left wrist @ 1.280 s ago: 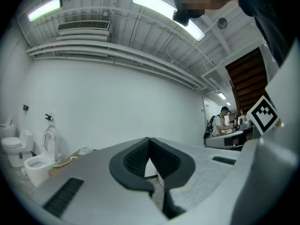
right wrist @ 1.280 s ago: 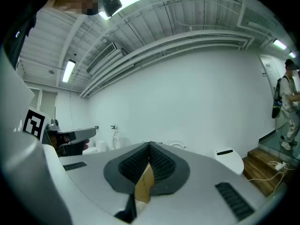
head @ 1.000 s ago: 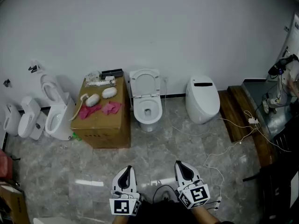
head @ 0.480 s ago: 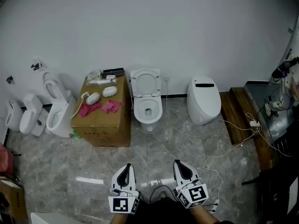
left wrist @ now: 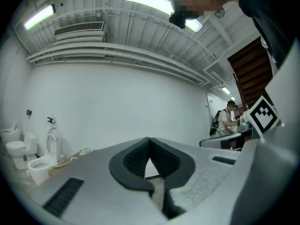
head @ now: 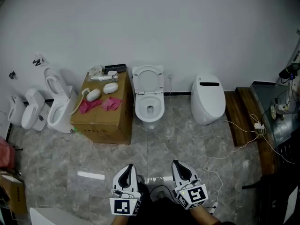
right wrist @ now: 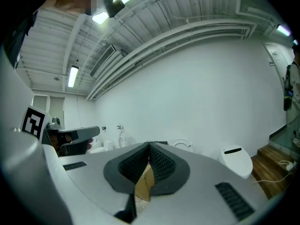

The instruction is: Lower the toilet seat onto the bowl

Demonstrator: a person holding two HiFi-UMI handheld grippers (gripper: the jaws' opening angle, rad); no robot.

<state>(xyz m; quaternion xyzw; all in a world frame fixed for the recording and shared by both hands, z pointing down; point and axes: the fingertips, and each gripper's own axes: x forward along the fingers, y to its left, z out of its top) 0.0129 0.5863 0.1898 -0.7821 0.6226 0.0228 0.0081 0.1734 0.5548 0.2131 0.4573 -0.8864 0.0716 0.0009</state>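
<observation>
A white toilet point(head: 149, 108) stands against the far wall in the head view, its seat and lid point(head: 147, 79) raised upright against the wall. It also shows small in the right gripper view, where the toilet point(right wrist: 182, 145) sits just right of the jaws. My left gripper point(head: 125, 176) and right gripper point(head: 180, 171) are both shut and hold nothing. They hang low at the bottom of the head view, far back from the toilet across the floor. The left gripper point(left wrist: 149, 142) points up at the wall; the right gripper point(right wrist: 149, 148) looks toward the fixtures.
A cardboard box point(head: 103, 115) with pink cloths and white items stands left of the toilet. Further left are several white urinals and bowls point(head: 51, 108). A closed egg-shaped toilet point(head: 207, 99) sits to the right, beside a wooden step point(head: 239, 116) and trailing white cables point(head: 225, 146). A person point(left wrist: 228, 121) stands far right.
The head view has drawn back slightly: the toilet and box sit a little higher and to the right. Both grippers stay shut, low in the view.
</observation>
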